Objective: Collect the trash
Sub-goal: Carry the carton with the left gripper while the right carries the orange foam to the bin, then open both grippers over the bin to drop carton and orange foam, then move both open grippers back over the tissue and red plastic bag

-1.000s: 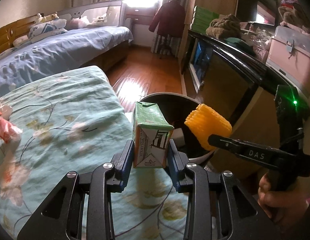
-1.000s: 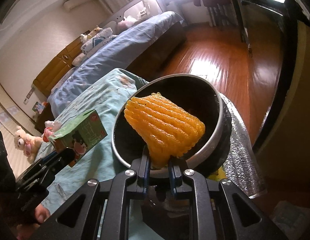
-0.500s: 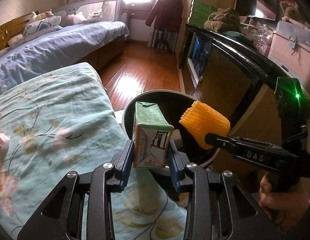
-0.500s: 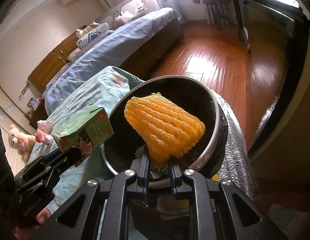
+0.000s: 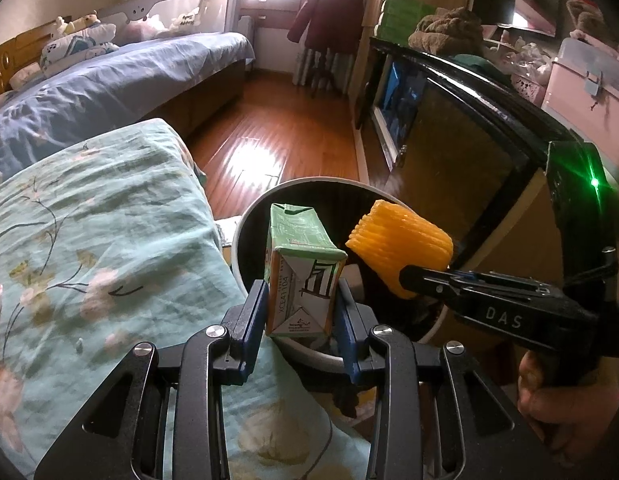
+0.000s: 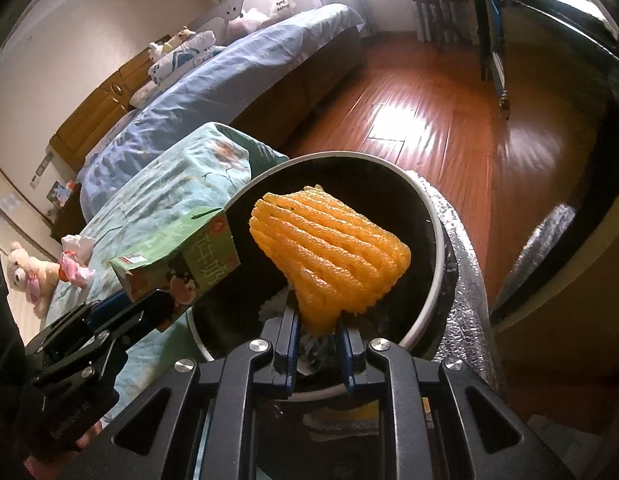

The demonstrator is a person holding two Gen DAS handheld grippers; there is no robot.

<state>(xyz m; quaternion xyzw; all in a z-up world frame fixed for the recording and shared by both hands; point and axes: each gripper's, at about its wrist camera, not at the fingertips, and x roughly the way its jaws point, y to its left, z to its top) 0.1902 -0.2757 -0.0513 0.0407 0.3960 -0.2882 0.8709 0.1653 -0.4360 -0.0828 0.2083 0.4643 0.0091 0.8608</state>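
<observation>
I saw a printed paper carton and ridged, spongy orange foam. The bin had a smooth pale rim beside crinkled silver foil. The wooden floor was glossy, the floral bedcover matt cloth.

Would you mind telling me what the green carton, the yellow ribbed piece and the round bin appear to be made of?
Green carton: printed coated paperboard, judging by its folded seams and creased gable top. Yellow ribbed piece: probably soft foam netting, grainy, matte and pinched narrow where it is gripped. Round bin: pale rim looks like smooth plastic or metal; the dark inside may be a liner.
</observation>
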